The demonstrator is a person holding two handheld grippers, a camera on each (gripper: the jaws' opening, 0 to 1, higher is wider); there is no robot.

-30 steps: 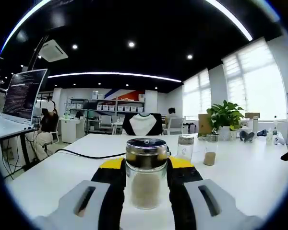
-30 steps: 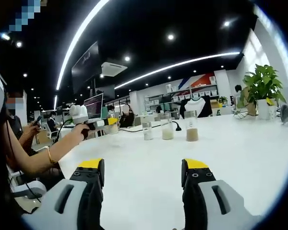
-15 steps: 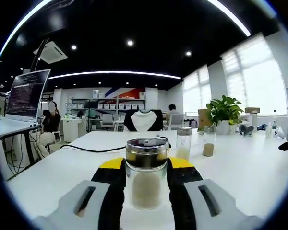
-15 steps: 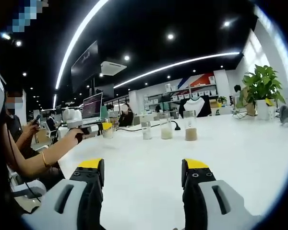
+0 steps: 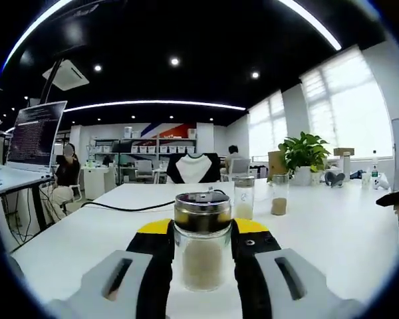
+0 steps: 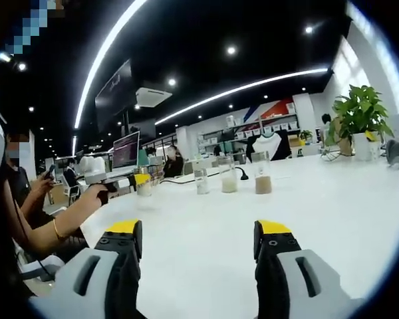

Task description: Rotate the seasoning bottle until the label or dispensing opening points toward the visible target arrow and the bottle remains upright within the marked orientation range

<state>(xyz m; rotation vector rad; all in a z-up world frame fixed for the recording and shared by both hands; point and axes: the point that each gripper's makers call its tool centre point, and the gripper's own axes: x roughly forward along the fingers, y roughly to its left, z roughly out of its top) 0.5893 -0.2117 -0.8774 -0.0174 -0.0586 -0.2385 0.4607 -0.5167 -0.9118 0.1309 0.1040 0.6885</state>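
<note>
In the left gripper view the left claw (image 5: 201, 246) was closed on the seasoning bottle (image 5: 201, 240), its yellow-tipped jaws pressing the glass from both sides. The bottle stood upright over the white worktop (image 5: 332, 232), part-filled with pale powder and topped by a shiny metal cap; no label or writing could be read on it. Farther along the worktop stood two more jars (image 5: 243, 197), near each other, and a black cable (image 5: 120, 208) trailed across the surface. A potted plant (image 5: 304, 155) stood by the windows, and a monitor (image 5: 33, 134) at the left showed lines of text too small to read.

In the right gripper view the right claw (image 6: 196, 239) hung open above the bare worktop, holding nothing. At the left, a person's hand (image 6: 95, 197) held the left claw with the bottle in it, beside three jars (image 6: 228, 177).
</note>
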